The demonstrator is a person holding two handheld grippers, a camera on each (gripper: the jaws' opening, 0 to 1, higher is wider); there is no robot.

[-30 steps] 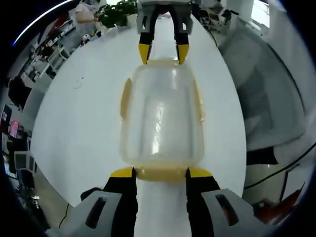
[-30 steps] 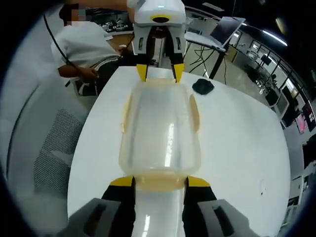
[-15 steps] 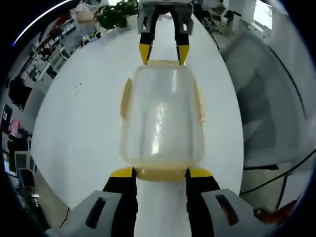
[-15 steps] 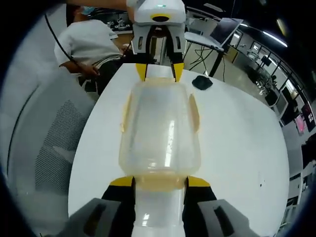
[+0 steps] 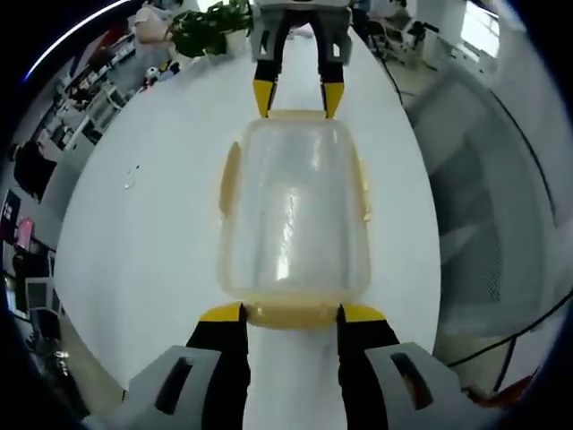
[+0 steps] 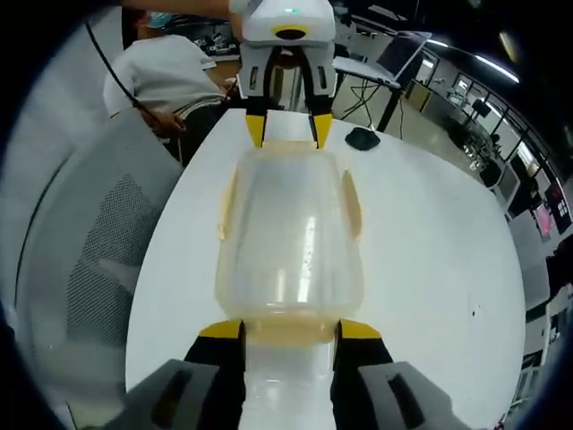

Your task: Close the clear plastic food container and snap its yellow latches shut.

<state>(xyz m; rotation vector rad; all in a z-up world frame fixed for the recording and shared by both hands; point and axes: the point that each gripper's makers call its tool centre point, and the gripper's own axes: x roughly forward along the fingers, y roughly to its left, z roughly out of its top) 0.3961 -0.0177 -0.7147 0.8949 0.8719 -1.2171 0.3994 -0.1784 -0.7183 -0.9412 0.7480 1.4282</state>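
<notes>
No readable writing or labels. Clear plastic container (image 5: pixel 294 215) with lid on, pale yellow latches (image 5: pixel 229 178) along sides and ends, lies on white table (image 5: pixel 143 233) between two grippers. Left gripper (image 5: pixel 292 315) jaws spread wide, yellow tips flanking near end latch. Right gripper (image 6: pixel 288 331) jaws wide too, flanking opposite end latch. Container glossy, empty-looking.

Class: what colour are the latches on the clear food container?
Yellow latches, clearest in the left gripper view.

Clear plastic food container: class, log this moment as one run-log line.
clear plastic food container: lid on, on white table | left gripper: open, straddling near yellow end latch | right gripper: open, at opposite end
</notes>
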